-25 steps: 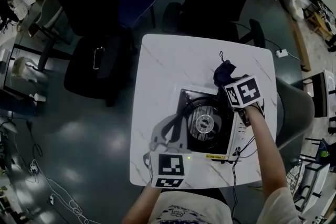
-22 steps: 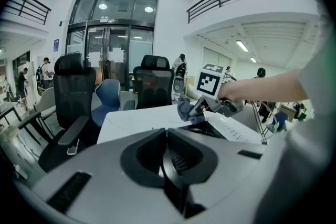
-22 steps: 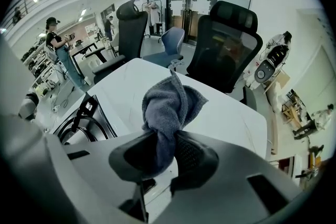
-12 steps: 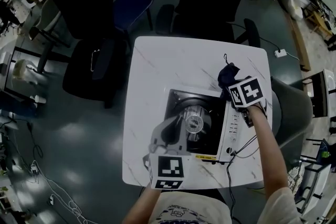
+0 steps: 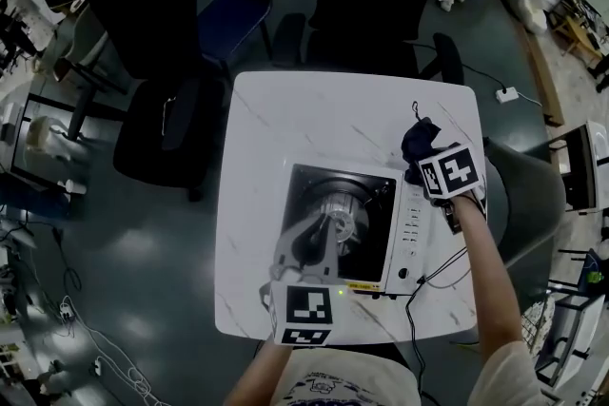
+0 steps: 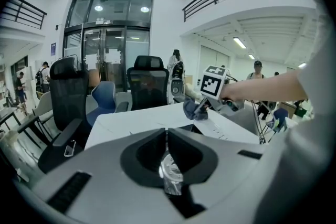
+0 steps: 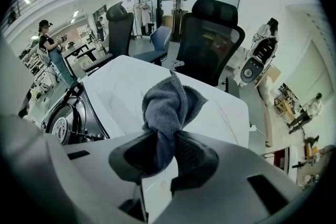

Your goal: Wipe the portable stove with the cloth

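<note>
While the right claw (image 7: pixel 160 138) clamps a grey cloth (image 7: pixel 170 102), the stove (image 5: pixel 407 225) sits on the counter (image 5: pixel 314 114).
The cloth is just past the stove's far right corner; the left claw (image 6: pixel 166 132), jaws together, is over the burner (image 5: pixel 344 207).

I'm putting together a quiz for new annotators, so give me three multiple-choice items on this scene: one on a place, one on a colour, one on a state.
1. Where does the portable stove stand? A on the floor; B on the table, near the person; C on a chair.
2. What colour is the table? A white; B red; C black.
3. How is the right claw? A open, empty; B shut on a knob; C shut on the cloth.
B: the head view shows it on the table's near half. A: its top is white with faint veins. C: the jaws pinch the grey cloth.
</note>
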{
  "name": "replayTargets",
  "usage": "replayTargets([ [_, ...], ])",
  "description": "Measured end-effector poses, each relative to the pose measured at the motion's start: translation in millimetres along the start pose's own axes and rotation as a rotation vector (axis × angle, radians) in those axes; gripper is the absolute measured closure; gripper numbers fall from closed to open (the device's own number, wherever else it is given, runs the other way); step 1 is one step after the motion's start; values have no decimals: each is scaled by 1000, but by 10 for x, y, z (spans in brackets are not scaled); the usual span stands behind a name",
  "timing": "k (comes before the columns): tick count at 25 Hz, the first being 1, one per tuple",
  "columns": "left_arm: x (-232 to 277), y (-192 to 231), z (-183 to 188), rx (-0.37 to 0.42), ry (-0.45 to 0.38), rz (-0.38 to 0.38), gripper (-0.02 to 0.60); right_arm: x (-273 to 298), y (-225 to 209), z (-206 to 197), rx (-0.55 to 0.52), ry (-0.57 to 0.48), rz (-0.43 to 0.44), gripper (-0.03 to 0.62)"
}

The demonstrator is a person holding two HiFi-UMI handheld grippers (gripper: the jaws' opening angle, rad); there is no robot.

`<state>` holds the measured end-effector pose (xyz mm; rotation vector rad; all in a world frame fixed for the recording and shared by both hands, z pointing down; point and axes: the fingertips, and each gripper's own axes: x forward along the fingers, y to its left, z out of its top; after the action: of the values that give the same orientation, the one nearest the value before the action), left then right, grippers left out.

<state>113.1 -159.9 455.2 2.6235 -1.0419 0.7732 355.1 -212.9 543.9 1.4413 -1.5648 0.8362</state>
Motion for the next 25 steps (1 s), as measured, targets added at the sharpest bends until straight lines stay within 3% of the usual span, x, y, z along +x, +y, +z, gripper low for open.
replayTargets([
  [9, 62, -172, 136, 44, -23, -15, 558, -98, -250, -222, 52, -20, -21, 497],
  [25, 78, -485, 38, 44, 1, -50, 558, -174, -358, -552, 176, -65, -25, 497],
])
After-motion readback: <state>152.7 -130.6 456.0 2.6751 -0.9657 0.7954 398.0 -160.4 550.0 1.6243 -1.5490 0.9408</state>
